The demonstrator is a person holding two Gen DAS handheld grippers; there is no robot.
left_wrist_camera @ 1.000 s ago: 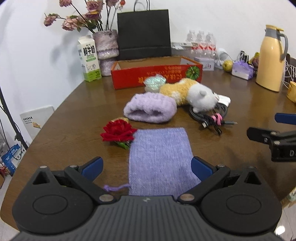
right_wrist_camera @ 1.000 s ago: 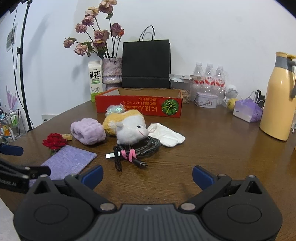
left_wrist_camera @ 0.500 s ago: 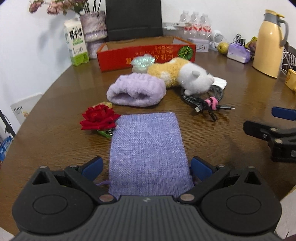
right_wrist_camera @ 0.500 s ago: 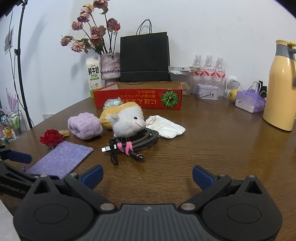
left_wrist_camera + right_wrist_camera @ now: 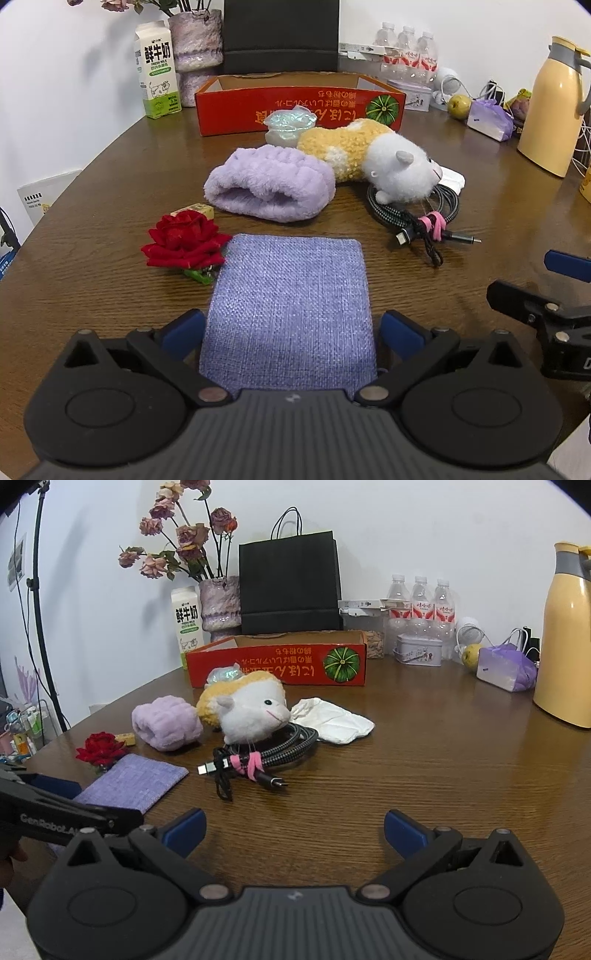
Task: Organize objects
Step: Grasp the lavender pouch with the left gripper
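A flat purple fabric pouch lies on the brown table, its near end between the open fingers of my left gripper; it also shows in the right wrist view. Beside it lie a red rose, a fluffy purple band, a yellow-and-white plush toy, a coiled cable and a white cloth. An open red cardboard box stands behind them. My right gripper is open and empty above bare table near the cable.
A milk carton, a vase of dried flowers, a black paper bag, water bottles, a tin and a yellow thermos stand along the back. The table edge curves away at left.
My left gripper has moved forward and tilted down, so the pouch now reaches in between its fingers. My right gripper has dropped slightly, still open.
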